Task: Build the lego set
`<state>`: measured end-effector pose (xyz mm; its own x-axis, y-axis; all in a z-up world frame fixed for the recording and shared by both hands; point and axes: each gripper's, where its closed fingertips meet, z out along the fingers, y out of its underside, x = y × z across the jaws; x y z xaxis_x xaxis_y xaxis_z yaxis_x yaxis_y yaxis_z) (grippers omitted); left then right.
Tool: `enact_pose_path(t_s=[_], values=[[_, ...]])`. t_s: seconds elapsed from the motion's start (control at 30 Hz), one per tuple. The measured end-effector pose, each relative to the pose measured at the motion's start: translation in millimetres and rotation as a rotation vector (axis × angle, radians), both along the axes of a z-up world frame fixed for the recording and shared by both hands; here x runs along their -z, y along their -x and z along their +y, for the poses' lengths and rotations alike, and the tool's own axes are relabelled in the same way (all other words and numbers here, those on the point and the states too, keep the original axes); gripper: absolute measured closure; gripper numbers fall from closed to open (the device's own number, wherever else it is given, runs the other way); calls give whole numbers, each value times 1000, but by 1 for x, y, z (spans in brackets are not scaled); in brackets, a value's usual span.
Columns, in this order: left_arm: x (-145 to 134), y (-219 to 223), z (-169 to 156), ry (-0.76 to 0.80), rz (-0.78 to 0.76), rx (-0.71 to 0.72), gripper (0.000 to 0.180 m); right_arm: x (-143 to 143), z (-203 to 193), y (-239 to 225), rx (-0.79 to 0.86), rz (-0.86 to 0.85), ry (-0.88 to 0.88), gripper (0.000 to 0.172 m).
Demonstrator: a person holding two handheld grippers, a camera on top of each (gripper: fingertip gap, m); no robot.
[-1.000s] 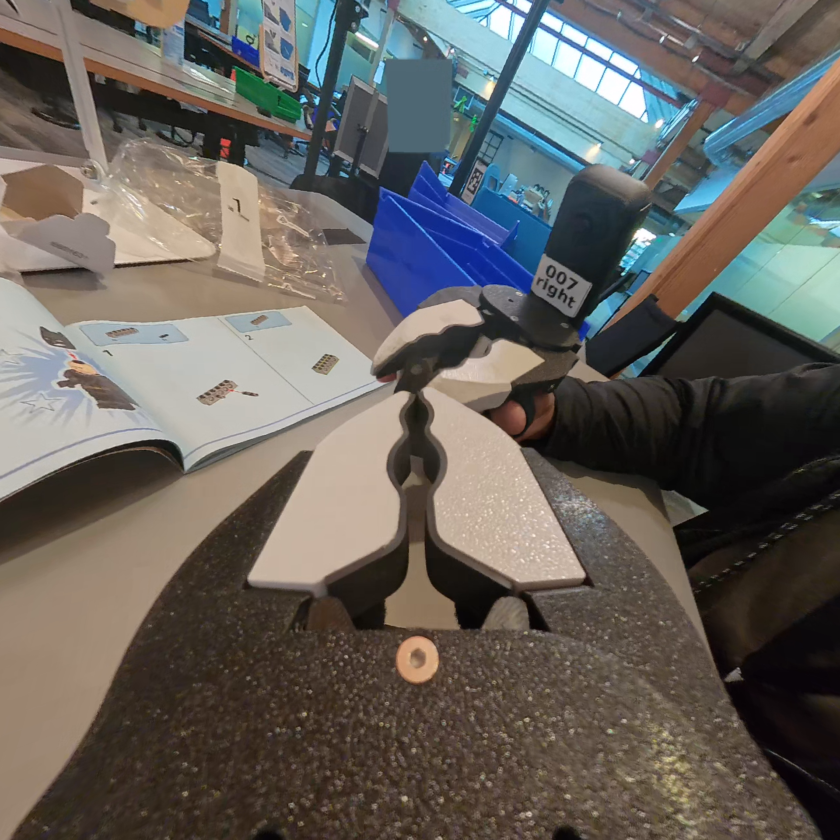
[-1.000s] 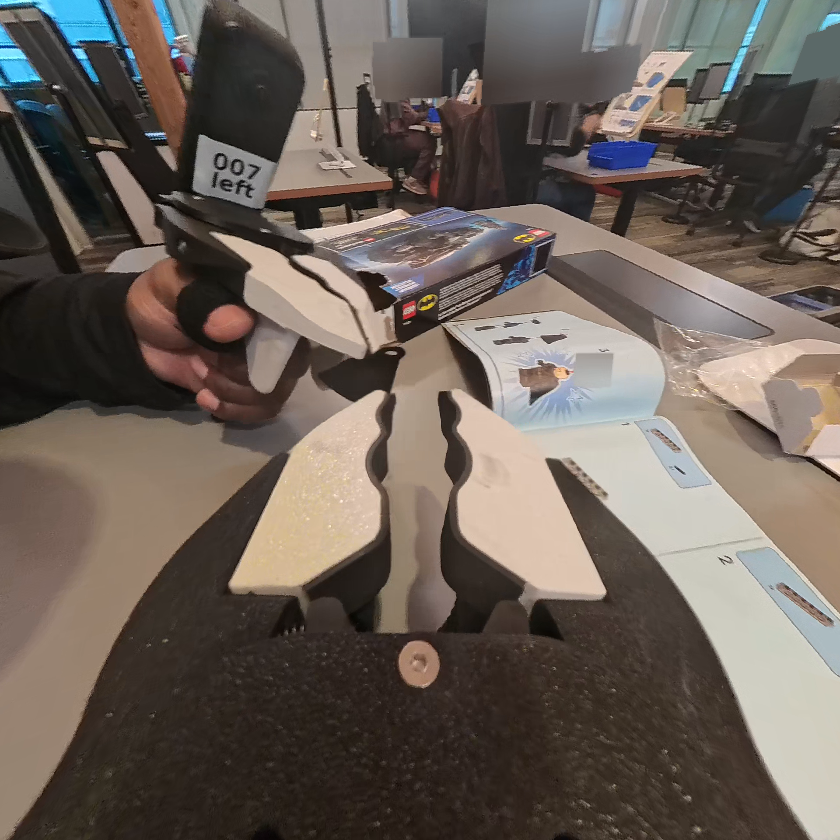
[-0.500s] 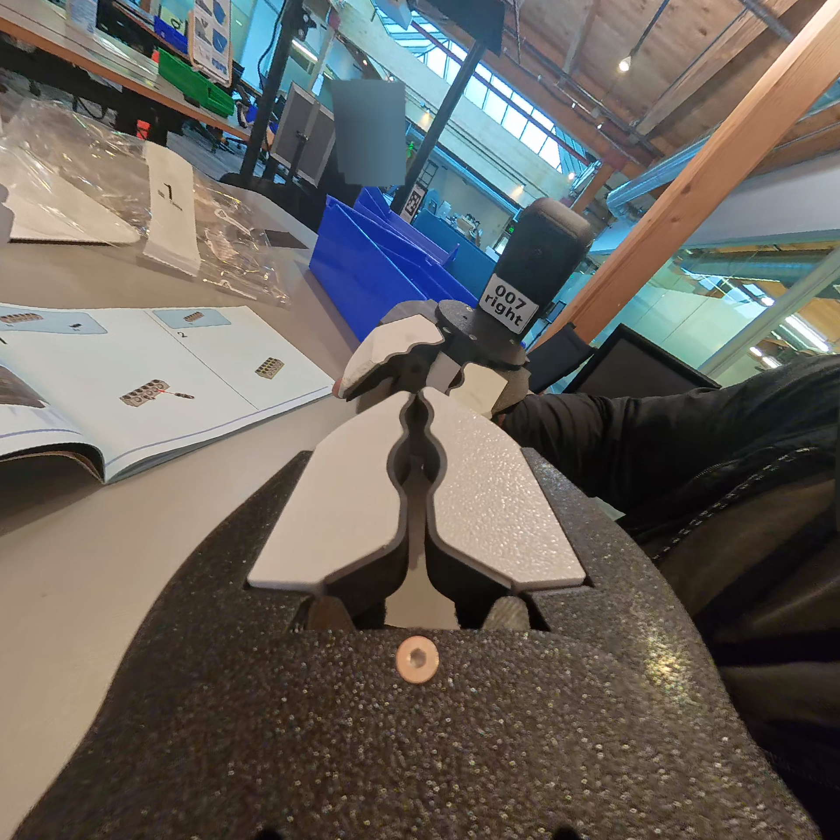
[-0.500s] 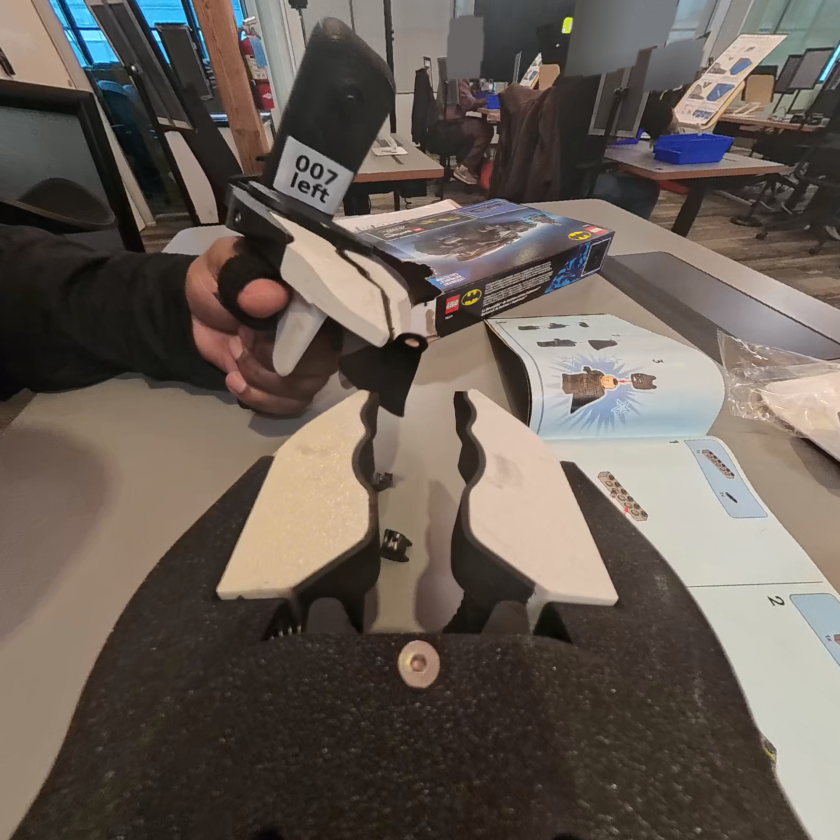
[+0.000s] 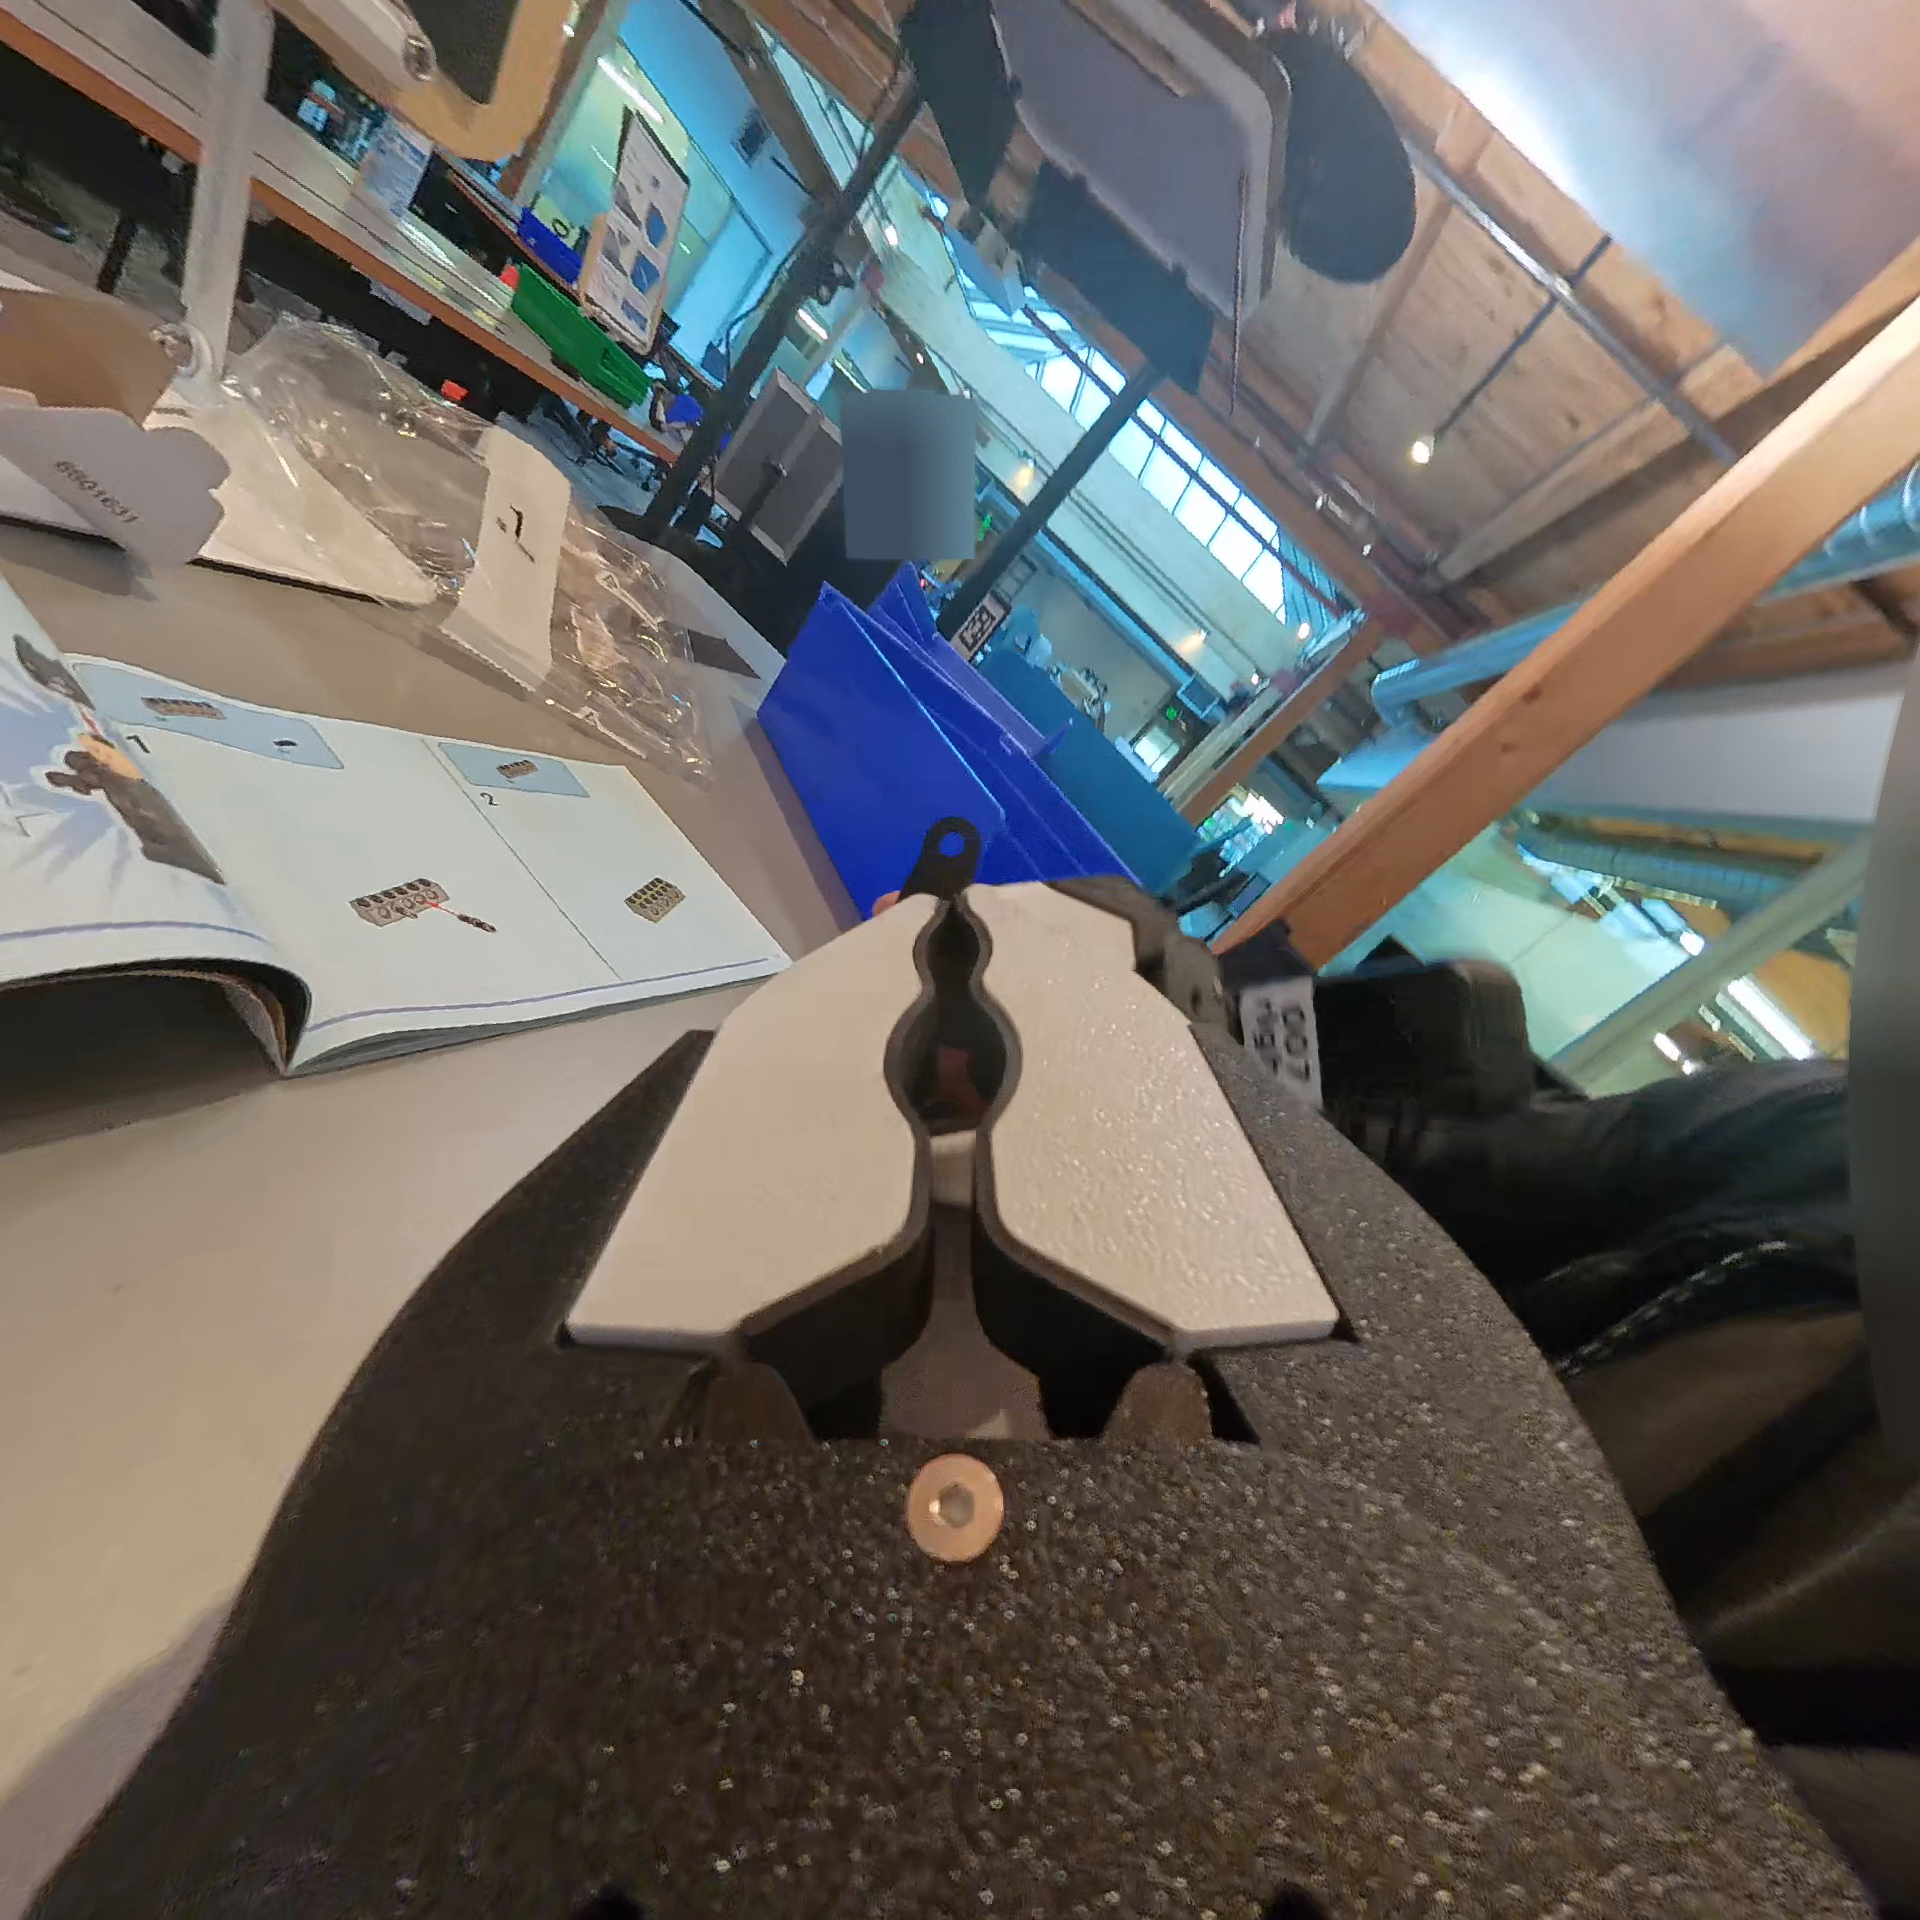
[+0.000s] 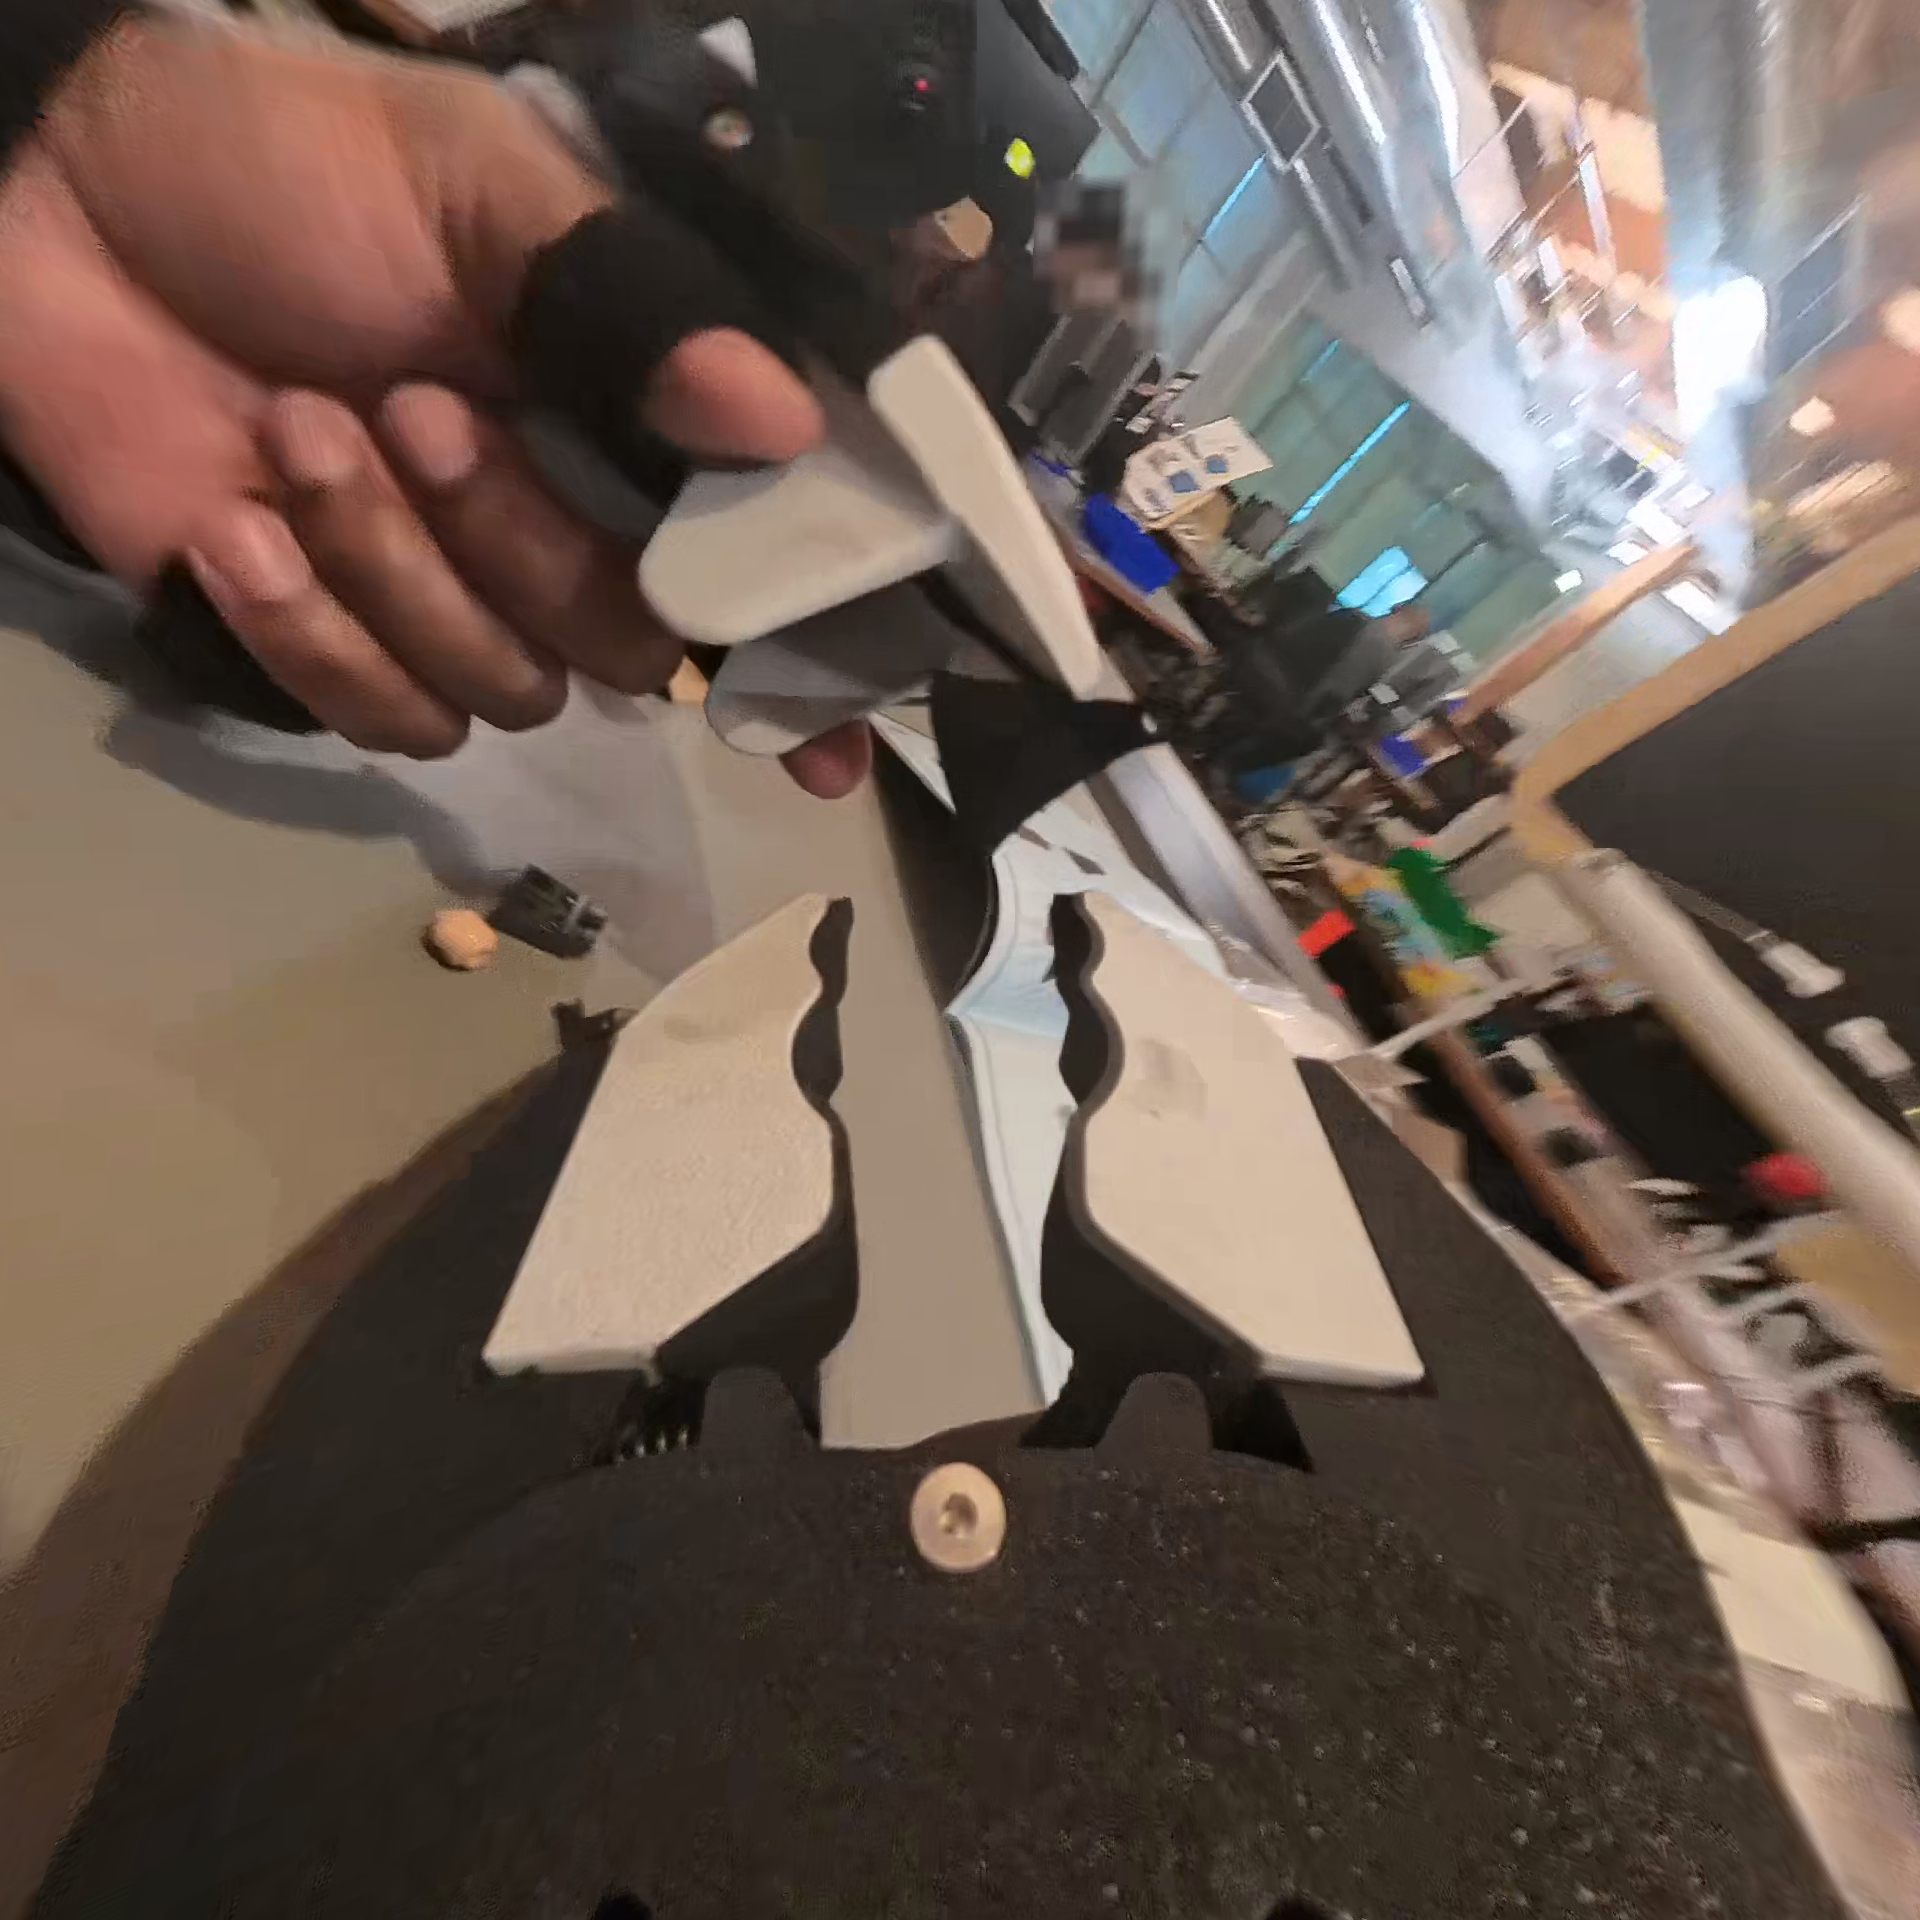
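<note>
Left tool point(image 5: 948, 906) was pressed together, pinching a thin black piece point(image 5: 943, 858). Right tool point(image 6: 951, 914) stood spread, bare, above the counter point(image 6: 260, 1039).

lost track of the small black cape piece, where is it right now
The black cape piece is pinched at the tip of the shut left gripper, raised off the table, with the blue bin behind it and the open booklet to its left.

Two grippers point(image 5: 948, 909) point(image 6: 945, 914); one booklet point(image 5: 416, 883); one blue bin point(image 5: 883, 748); one plastic bag point(image 5: 436, 488).
</note>
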<state>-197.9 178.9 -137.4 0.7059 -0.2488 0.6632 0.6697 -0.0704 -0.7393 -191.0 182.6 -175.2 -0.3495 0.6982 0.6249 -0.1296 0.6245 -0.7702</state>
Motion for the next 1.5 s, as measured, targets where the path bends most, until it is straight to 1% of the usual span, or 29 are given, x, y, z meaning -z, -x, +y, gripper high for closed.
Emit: enact_pose_path(t_s=[0.07,0.13,0.33,0.47,0.57,0.7,0.83,0.93,1.03,1.1,1.17,1.27,1.33,1.5], values=[[1,1,1,-5,-47,-18,180,-2,-5,-1,36,79,-114,131],[3,-1,3,-9,-92,-27,180,-4,-9,-3,56,129,-174,128],[6,-6,6,-35,-206,-39,180,-11,-8,-1,117,171,-194,122],[8,-6,6,-31,-210,-45,180,-10,-7,-1,137,186,-231,123],[11,-9,8,-6,-185,-37,180,-8,-6,0,150,193,-269,128],[11,-9,8,-4,-191,-33,180,-8,-3,-1,156,197,-276,132],[14,-7,8,8,-205,-32,180,-9,-2,-2,159,208,-286,141],[16,-6,8,20,-186,-30,180,-8,-2,-2,149,196,-282,141],[17,-1,6,49,-132,-51,180,-8,4,-3,135,156,-211,141],[18,2,4,73,-112,-58,180,-8,10,-3,122,90,-104,140],[22,5,3,115,-129,-59,180,-6,15,-3,83,-11,19,140],[29,-4,3,168,-141,-2,180,2,10,-6,-18,-182,150,139],[25,-14,3,152,-163,66,180,4,4,-10,-91,-268,218,136],[16,-29,3,91,-166,163,180,2,-3,-16,-226,-374,389,124]])
